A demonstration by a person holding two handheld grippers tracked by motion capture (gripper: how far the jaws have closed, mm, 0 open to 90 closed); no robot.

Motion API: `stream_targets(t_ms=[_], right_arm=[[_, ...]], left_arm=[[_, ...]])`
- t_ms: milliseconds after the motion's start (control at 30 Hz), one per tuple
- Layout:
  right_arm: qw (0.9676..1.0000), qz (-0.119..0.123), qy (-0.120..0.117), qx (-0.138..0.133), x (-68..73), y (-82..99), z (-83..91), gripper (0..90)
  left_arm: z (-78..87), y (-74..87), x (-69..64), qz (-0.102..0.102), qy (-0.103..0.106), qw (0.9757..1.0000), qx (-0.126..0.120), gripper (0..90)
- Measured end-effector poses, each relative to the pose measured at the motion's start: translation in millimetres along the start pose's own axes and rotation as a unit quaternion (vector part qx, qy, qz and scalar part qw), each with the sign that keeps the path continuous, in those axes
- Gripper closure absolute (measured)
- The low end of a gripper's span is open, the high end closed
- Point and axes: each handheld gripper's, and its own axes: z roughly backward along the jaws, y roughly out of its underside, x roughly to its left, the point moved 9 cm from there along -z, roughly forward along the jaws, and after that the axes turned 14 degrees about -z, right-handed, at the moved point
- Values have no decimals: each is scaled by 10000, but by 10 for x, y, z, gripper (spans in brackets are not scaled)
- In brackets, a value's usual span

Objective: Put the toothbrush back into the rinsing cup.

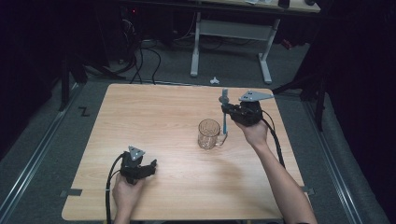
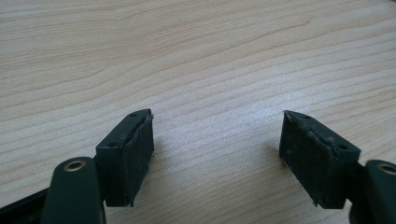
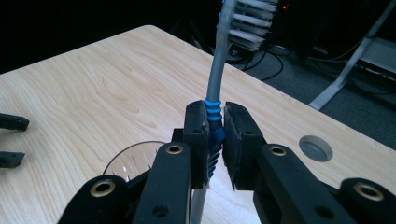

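Observation:
A grey and blue toothbrush [image 3: 215, 88] stands upright, bristle head up, pinched at its blue ribbed grip by my right gripper [image 3: 216, 135], which is shut on it. In the high view the right gripper [image 1: 229, 111] holds the toothbrush [image 1: 225, 114] just right of a clear glass mug [image 1: 209, 133], with the handle's lower end beside the mug's handle. The mug's rim [image 3: 125, 161] lies below my right jaws. My left gripper [image 1: 148, 167] rests low at the table's front left, jaws wide open over bare wood [image 2: 217, 144], nothing between them.
The wooden table [image 1: 154, 112] has a round cable hole [image 3: 315, 148] near its right edge. Behind it stand a white desk frame [image 1: 229, 32] and floor cables [image 1: 140, 60]. The left gripper's jaw tips [image 3: 11, 140] show far off at the left.

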Motion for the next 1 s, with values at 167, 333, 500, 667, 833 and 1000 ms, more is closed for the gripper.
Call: stream_targets(t_ms=[167, 333, 500, 667, 833, 1000], right_arm=[[10000, -73, 11, -25, -28, 26, 40, 800], [10000, -63, 19, -15, -24, 43, 81, 801], [10000, -48, 10, -27, -21, 66, 105, 801], [10000, -40, 6, -27, -23, 98, 122, 801], [10000, -51, -8, -61, -25, 121, 154, 800], [9999, -90, -16, -85, -43, 156, 184, 801]], left_arm=[[0, 0, 0, 2, 1, 10000, -1, 268], [0, 0, 0, 2, 1, 10000, -1, 268], [0, 1, -1, -14, -8, 10000, 10, 267], [0, 0, -2, -13, -7, 10000, 9, 267], [0, 1, -1, -13, -7, 10000, 10, 266], [0, 1, -1, -14, -7, 10000, 10, 267]])
